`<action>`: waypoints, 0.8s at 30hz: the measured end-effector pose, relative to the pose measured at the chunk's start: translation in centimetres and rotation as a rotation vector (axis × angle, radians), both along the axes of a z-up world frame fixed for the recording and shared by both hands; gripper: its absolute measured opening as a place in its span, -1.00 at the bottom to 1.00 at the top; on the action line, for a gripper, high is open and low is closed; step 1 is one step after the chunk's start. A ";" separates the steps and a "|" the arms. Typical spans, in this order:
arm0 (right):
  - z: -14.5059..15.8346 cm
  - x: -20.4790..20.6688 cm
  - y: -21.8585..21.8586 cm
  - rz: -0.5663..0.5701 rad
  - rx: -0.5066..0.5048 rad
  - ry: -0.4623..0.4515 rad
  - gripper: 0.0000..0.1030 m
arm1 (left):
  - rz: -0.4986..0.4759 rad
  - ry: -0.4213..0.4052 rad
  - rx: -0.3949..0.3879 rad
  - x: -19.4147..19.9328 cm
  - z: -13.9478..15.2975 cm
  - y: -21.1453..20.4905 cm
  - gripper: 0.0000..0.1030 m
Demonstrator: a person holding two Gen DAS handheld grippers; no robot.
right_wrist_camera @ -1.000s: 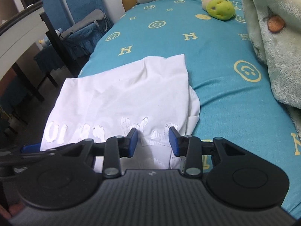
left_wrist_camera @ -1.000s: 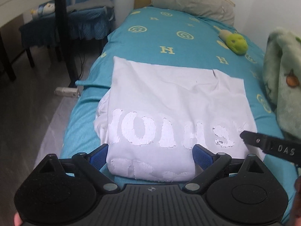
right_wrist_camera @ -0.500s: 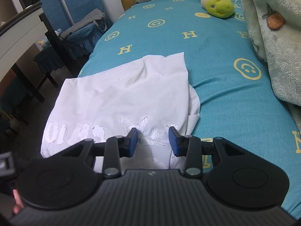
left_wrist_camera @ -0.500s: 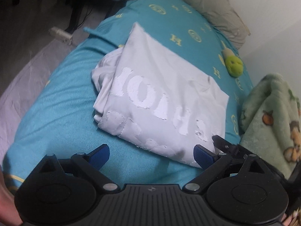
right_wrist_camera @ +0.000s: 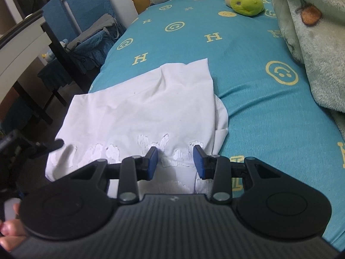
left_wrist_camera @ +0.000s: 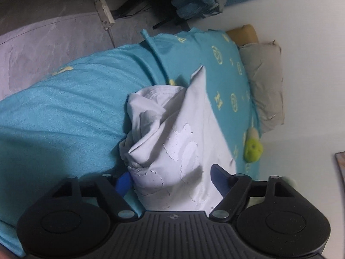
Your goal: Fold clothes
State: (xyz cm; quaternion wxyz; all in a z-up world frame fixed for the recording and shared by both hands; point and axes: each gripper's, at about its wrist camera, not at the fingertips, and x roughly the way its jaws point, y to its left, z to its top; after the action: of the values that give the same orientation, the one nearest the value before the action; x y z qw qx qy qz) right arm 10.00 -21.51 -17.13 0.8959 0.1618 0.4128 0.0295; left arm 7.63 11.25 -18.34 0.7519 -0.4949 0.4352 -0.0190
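Left wrist view: your left gripper (left_wrist_camera: 170, 179), jaws closing, has the bunched near corner of the white T-shirt (left_wrist_camera: 172, 142) between its blue pads; contact cannot be told. Right wrist view: your right gripper (right_wrist_camera: 175, 161) holds its jaws partly apart over the shirt's printed near edge, not clamped. Beyond both tools: teal bedsheet (right_wrist_camera: 248, 99), green plush toy (right_wrist_camera: 245, 0), fleece blanket (right_wrist_camera: 312, 32) to the right.

Dim, even indoor light with a bluish cast. Both views bulge and darken toward their corners. The left view is soft with motion blur, its floor (left_wrist_camera: 54, 34) at ten o'clock smeared; a faint shadow lies on the white shirt (left_wrist_camera: 189, 142). The right view is sharper.
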 end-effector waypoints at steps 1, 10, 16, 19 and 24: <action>0.0 0.0 0.1 0.003 -0.003 0.001 -0.25 | -0.008 0.014 0.019 0.2 -0.2 -0.2 0.23; 1.7 -0.8 -0.7 -0.044 0.080 -0.028 -0.18 | 0.008 -0.020 0.018 -0.5 0.6 0.0 -0.43; 2.6 -2.7 -2.5 -0.050 0.536 -0.055 0.99 | -0.003 -0.119 -0.007 -1.1 2.2 -0.3 -0.54; 1.1 -2.7 -2.0 -0.024 0.747 0.032 1.00 | -0.005 -0.133 -0.015 -1.2 2.3 -0.2 -0.54; -4.0 -2.7 -0.1 -0.098 0.950 0.213 1.00 | 0.003 -0.132 -0.035 -1.2 2.1 0.1 -0.55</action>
State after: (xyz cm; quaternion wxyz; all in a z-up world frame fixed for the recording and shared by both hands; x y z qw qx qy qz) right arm 7.30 -21.62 -21.13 0.6760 0.5741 0.4351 0.1557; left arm 6.40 11.32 -16.20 0.7701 -0.5066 0.3833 -0.0581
